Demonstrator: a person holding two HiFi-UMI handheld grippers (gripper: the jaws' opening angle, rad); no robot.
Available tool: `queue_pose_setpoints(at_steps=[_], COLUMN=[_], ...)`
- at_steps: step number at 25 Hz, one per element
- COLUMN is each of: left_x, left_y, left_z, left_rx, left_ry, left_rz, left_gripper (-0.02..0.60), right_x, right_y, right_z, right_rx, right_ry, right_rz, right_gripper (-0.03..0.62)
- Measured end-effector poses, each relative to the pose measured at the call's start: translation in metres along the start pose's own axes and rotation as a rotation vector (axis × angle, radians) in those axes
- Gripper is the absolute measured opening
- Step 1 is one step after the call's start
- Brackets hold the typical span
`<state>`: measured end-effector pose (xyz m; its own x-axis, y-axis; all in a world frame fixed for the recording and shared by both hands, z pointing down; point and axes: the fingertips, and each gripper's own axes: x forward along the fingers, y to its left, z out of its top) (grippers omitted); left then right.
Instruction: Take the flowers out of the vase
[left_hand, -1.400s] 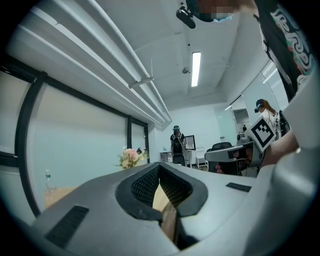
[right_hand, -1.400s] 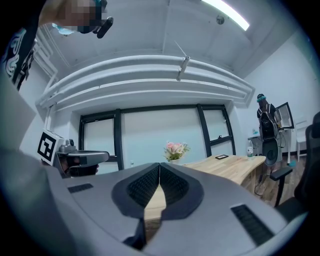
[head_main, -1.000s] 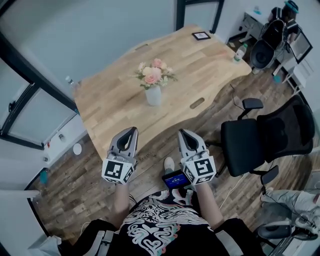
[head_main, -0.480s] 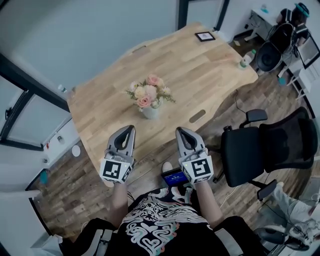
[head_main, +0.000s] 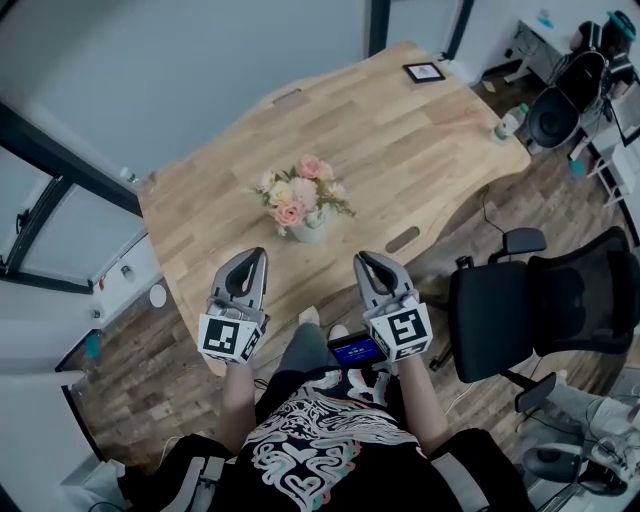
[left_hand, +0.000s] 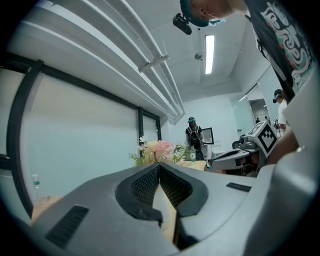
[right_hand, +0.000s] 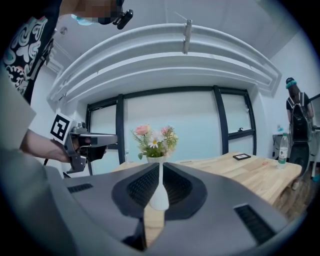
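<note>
Both are held shut and empty, the left hand-held gripper (head_main: 253, 256) and the right hand-held gripper (head_main: 364, 260), short of the vase (head_main: 310, 232). One should be opened before the flowers (head_main: 300, 192) are reached, low on the stems, and the vase steadied by the other.

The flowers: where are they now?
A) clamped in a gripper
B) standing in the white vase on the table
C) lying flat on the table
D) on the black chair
B: the flowers stand in the vase on the table; the left gripper and the right gripper are shut, short of it.
</note>
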<state>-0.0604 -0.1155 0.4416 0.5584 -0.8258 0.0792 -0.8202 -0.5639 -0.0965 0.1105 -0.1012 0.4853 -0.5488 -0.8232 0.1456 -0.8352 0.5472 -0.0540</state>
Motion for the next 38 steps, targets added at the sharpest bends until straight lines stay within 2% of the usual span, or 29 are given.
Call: queue_pose_setpoints(at_steps=[10, 16, 20, 22, 27, 31, 32, 35, 38], left_x=[0.018, 0.026, 0.036, 0.04, 0.054, 0.06, 0.061, 0.06, 0.059], left_y=[0.022, 0.035, 0.045, 0.044, 0.041, 0.044, 0.045, 0.053, 0.059], left_z=[-0.005, -0.027, -0.029, -0.031, -0.032, -0.031, -0.031, -0.031, -0.031], left_rx=[0.018, -0.021, -0.049, -0.055, 0.007, -0.015, -0.027, -0.029, -0.024], left_ry=[0.003, 0.006, -0.014, -0.024, -0.013, -0.032, -0.033, -0.05, -0.046], left_rz=[0.008, 0.007, -0.014, -0.037, -0.101, -0.127, -0.131, -0.147, -0.143], left_gripper=[0.006, 0.006, 0.006, 0.008, 0.008, 0.009, 0.009, 0.011, 0.016], right_x=[0.027, 0.049, 0.066, 0.073, 0.093, 0.108, 0.112, 0.121, 0.129], right_y=[-0.013, -0.013, -0.012, -0.01, -0.013, -0.011, -0.01, -0.007, -0.007], right_z=[-0.016, -0.026, -0.023, -0.026, -0.028, -0.021, -0.022, -0.033, -0.04], right_rx=[0.066, 0.028, -0.014, 0.004, 0.033, 0.068, 0.066, 0.034, -0.001], right_ry=[0.047, 0.072, 0.079, 0.091, 0.105, 0.074, 0.079, 0.123, 0.171], right_rz=[0.023, 0.047, 0.074, 0.113, 0.141, 0.194, 0.209, 0.235, 0.256], right_gripper=[0.008, 0.008, 0.008, 0.009, 0.011, 0.012, 0.059, 0.083, 0.179])
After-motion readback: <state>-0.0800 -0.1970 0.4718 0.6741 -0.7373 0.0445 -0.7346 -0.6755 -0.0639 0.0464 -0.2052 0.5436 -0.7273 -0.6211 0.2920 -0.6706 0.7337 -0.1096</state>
